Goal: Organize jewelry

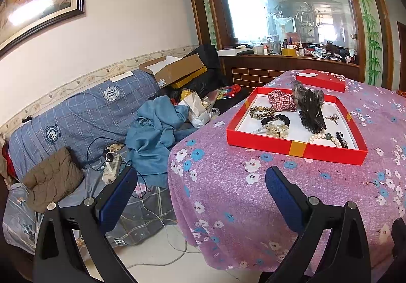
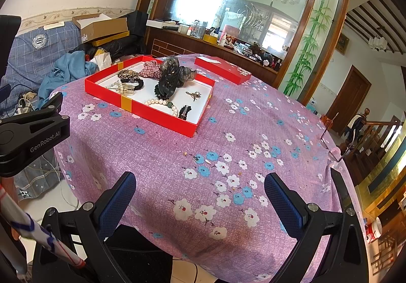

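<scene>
A red open box (image 1: 291,147) (image 2: 157,111) sits on the purple floral tablecloth (image 1: 228,181) (image 2: 241,135). Inside lie a pearl bracelet (image 1: 326,139) (image 2: 162,103), a large black hair claw (image 1: 312,111) (image 2: 168,79), a plaid scrunchie (image 1: 280,101) (image 2: 151,68), a black scrunchie (image 1: 279,119), a gold braided bracelet (image 1: 261,111), a small brooch (image 1: 332,118) (image 2: 193,95) and a dark clip (image 1: 341,138) (image 2: 184,111). My left gripper (image 1: 201,181) is open and empty, short of the table edge. My right gripper (image 2: 200,187) is open and empty above the table's near part.
The red box lid (image 1: 321,81) (image 2: 223,68) lies at the table's far side. A cluttered sofa (image 1: 76,118) with clothes, a cardboard box and a power strip (image 1: 110,168) stands left. Eyeglasses (image 2: 335,145) rest at the table's right edge. The left gripper's body (image 2: 30,135) shows at left.
</scene>
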`<move>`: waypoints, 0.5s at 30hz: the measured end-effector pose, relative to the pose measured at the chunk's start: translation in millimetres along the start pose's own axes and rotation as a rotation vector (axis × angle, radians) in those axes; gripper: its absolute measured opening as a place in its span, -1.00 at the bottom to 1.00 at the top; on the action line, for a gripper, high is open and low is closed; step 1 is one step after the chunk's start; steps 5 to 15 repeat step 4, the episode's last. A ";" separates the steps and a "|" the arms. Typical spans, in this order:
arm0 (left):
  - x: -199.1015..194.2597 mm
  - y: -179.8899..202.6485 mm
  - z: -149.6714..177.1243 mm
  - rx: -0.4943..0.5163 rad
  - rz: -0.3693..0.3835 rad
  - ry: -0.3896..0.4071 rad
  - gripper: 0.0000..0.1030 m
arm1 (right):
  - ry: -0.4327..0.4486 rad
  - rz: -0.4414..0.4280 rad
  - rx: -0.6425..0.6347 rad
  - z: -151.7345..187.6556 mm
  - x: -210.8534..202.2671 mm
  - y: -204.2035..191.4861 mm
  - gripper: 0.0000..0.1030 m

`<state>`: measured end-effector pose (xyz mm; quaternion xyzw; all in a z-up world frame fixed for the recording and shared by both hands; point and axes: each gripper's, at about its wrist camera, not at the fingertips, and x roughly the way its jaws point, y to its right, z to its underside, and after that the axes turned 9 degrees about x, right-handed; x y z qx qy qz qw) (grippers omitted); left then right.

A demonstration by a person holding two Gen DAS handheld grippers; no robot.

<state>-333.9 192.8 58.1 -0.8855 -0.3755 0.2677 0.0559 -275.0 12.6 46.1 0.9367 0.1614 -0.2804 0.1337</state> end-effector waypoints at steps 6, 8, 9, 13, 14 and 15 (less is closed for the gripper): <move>-7.1 -2.3 -1.2 0.022 -0.025 0.039 0.95 | -0.025 -0.023 0.066 0.8 8.1 16.2 0.99; -7.1 -2.3 -1.2 0.022 -0.025 0.039 0.95 | -0.025 -0.023 0.066 0.8 8.1 16.2 0.99; -7.1 -2.3 -1.2 0.022 -0.025 0.039 0.95 | -0.025 -0.023 0.066 0.8 8.1 16.2 0.99; -7.1 -2.3 -1.2 0.022 -0.025 0.039 0.95 | -0.025 -0.023 0.066 0.8 8.1 16.2 0.99; -7.1 -2.3 -1.2 0.022 -0.025 0.039 0.95 | -0.025 -0.023 0.066 0.8 8.1 16.2 0.99; -7.1 -2.3 -1.2 0.022 -0.025 0.039 0.95 | -0.025 -0.023 0.066 0.8 8.1 16.2 0.99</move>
